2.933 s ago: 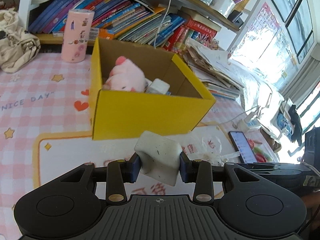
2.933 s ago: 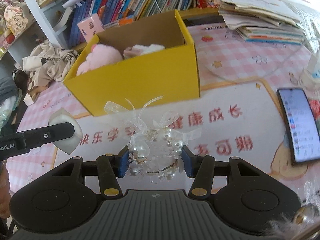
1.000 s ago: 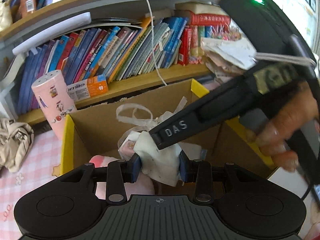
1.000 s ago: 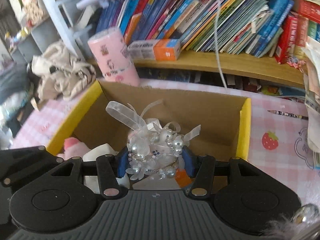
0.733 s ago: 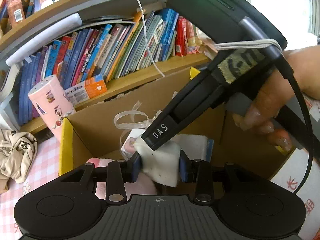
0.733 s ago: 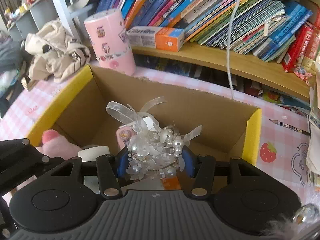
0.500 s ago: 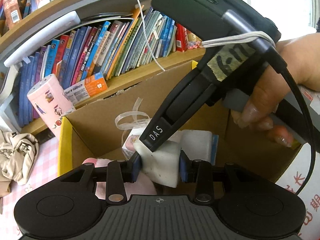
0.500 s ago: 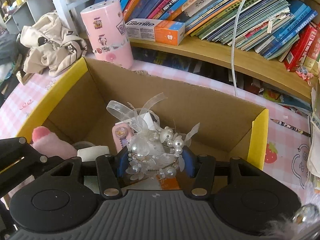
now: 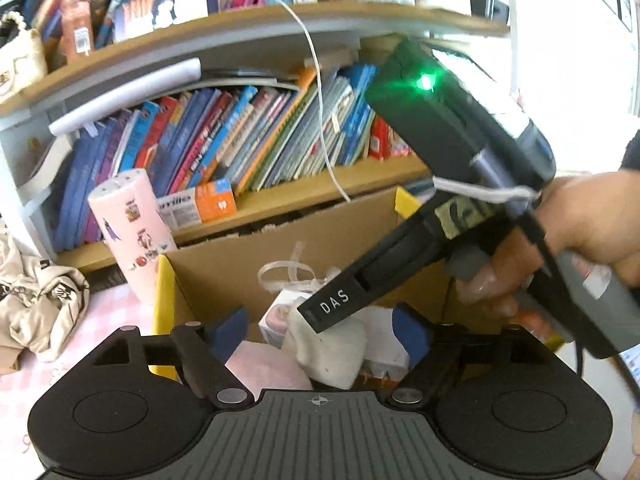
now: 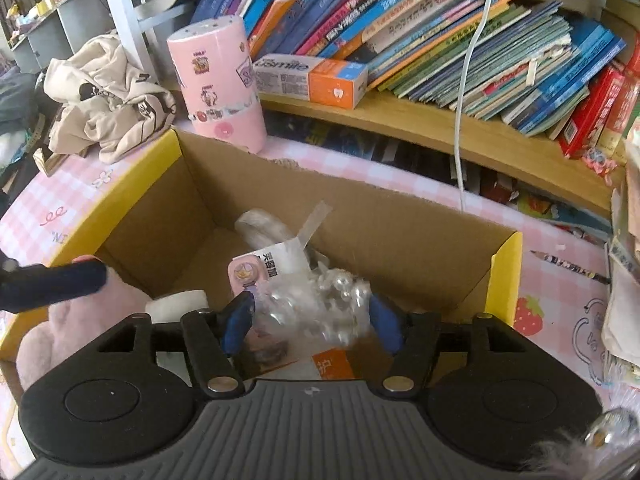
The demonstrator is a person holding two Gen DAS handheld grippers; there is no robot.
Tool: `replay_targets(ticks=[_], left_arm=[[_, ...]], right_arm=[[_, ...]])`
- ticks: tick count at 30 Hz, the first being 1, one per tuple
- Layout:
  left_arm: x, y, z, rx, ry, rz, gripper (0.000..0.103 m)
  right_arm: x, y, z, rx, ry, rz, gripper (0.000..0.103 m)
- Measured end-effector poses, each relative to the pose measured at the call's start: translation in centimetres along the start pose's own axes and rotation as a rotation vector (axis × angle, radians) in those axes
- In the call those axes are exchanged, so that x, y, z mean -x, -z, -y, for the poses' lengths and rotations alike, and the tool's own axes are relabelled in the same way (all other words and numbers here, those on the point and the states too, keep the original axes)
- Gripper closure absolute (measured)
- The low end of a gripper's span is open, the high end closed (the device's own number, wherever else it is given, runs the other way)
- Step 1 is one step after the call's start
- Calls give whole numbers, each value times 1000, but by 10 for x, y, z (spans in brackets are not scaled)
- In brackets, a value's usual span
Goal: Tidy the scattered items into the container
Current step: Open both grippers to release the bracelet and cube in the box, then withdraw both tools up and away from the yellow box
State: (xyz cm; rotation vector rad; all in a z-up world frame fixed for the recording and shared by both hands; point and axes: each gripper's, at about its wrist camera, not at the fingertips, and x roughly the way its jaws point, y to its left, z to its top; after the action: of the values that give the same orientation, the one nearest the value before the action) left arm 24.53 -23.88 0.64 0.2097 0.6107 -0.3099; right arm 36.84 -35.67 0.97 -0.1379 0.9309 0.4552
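1. Nearest in the left wrist view, the left gripper (image 9: 320, 334) stands wide with its jaws opening; the white sponge block (image 9: 328, 350) lies between the blue pads with clear gaps on both sides. Half a second ago those pads were clamped on it.
2. In the right wrist view the right gripper (image 10: 312, 322) is also opening; the pearl-and-ribbon ornament (image 10: 332, 304), blurred, sits between the blue pads, and I cannot tell whether they touch it. Earlier it sat higher and sharp in a firm pinch.
3. Both items are over the open yellow cardboard box (image 10: 132, 184), among what is already inside: a pink plush toy (image 10: 52, 324), a white roll (image 10: 180, 300), a small pink carded packet (image 10: 248, 272) with print too small to read, and an orange-and-white pack (image 10: 332, 364) carrying a character.
4. Across the left wrist view the other tool's black finger reads "DAS" (image 9: 334, 302); a green light (image 9: 426, 82) glows on its body, and a person's hand (image 9: 580, 236) grips the handle.
5. Behind the box stands a pink cylinder with stickers (image 10: 218, 84), upright on the pink checked tablecloth (image 10: 40, 208).
6. Farther back on the wooden shelf lies a toothpaste carton (image 10: 312, 78) printed "usmile", before a leaning row of books (image 10: 460, 36).
7. At the left a beige bag (image 10: 104, 96) lies crumpled.
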Motion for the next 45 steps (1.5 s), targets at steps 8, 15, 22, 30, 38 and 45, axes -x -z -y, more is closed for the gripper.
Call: replay_targets(ticks=[8, 15, 22, 30, 38, 45], left_arm=[[35, 7, -12, 71, -32, 53, 17], [56, 18, -24, 119, -63, 65, 17], [74, 34, -35, 155, -51, 76, 17], [99, 55, -52, 218, -49, 87, 16], [123, 74, -63, 220, -60, 89, 14], [144, 90, -71, 228, -70, 94, 10]], right_arm=[[14, 6, -3, 23, 49, 28, 26], [28, 20, -19, 168, 204, 49, 10], [50, 40, -22, 210, 276, 68, 8], [87, 67, -29, 83, 306, 132, 8], [128, 98, -57, -80, 317, 269, 5], [145, 131, -99, -146, 303, 301, 4]])
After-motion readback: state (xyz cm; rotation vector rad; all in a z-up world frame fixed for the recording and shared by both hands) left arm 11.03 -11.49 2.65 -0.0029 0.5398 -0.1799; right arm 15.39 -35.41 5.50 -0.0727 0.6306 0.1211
